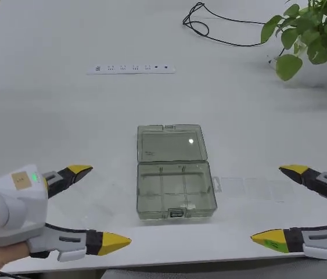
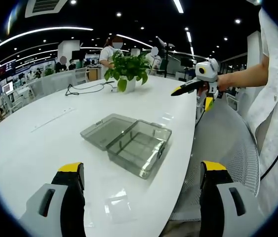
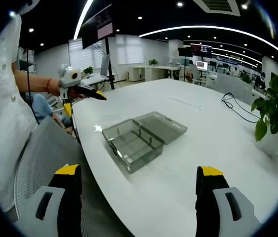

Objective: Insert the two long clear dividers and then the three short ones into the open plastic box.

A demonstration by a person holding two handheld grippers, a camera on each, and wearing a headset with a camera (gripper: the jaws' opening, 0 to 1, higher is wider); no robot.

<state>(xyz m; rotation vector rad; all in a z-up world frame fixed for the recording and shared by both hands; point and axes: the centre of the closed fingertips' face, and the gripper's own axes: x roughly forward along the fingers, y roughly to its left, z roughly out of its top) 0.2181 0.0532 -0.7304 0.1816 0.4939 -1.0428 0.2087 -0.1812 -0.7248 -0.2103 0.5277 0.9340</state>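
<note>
The smoky clear plastic box lies open near the table's front edge, its lid laid flat behind it. Thin partition lines show inside its tray. Faint clear flat pieces lie on the table right of the box, and another clear piece lies left of it. My left gripper hovers left of the box, open and holding nothing. On the other side my right gripper is open too, and also holds nothing. The box sits ahead of the left jaws, and the box sits ahead of the right jaws.
A white power strip lies further back on the table. A black cable coils at the far side, beside a potted plant at the far right. The table's front edge runs just below both grippers. A mesh chair stands at the table's edge.
</note>
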